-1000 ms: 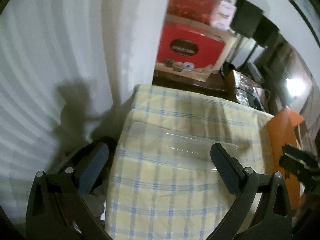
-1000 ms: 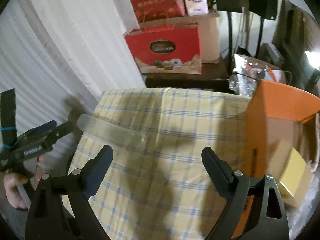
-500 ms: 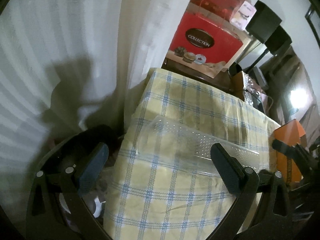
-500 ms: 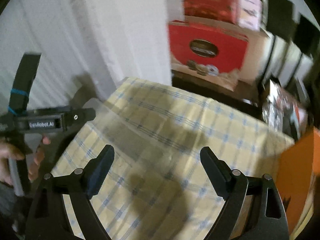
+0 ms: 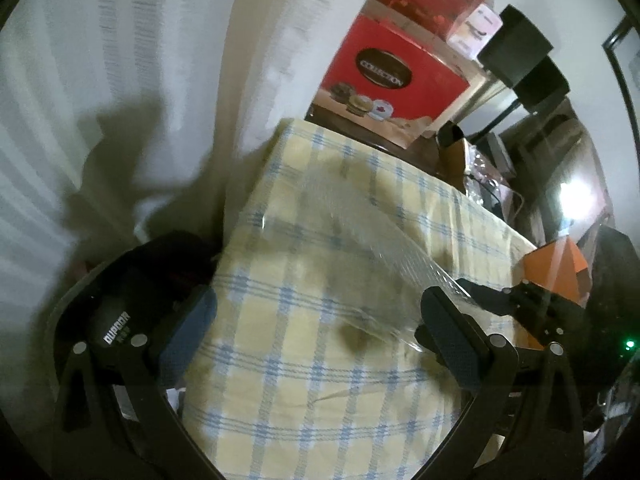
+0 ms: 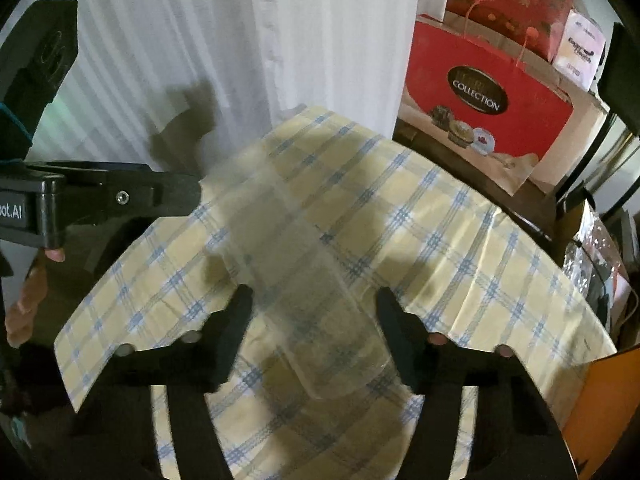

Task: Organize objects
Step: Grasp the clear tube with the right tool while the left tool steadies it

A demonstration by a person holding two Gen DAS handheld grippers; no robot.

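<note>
Clear plastic tray (image 6: 316, 300) on the checked cloth (image 6: 460, 264) lies between the closing right gripper (image 6: 314, 312), pads half spread, not yet touching

Woven cotton-like tablecloth (image 6: 440, 240), matt, yellow with blue check, lightly creased. Clear plastic tray (image 6: 304, 280), glossy, finely dimpled. Red gift box (image 6: 480, 96), glossy printed card. White curtain (image 6: 160, 40), matt ribbed cloth. Orange box (image 5: 556, 268), matt card.

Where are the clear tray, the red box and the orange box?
Clear tray (image 6: 304, 280), right wrist view, its flat middle.
Red box (image 6: 476, 108), right wrist view, its front face.
Orange box (image 5: 558, 266), left wrist view, its top.
</note>
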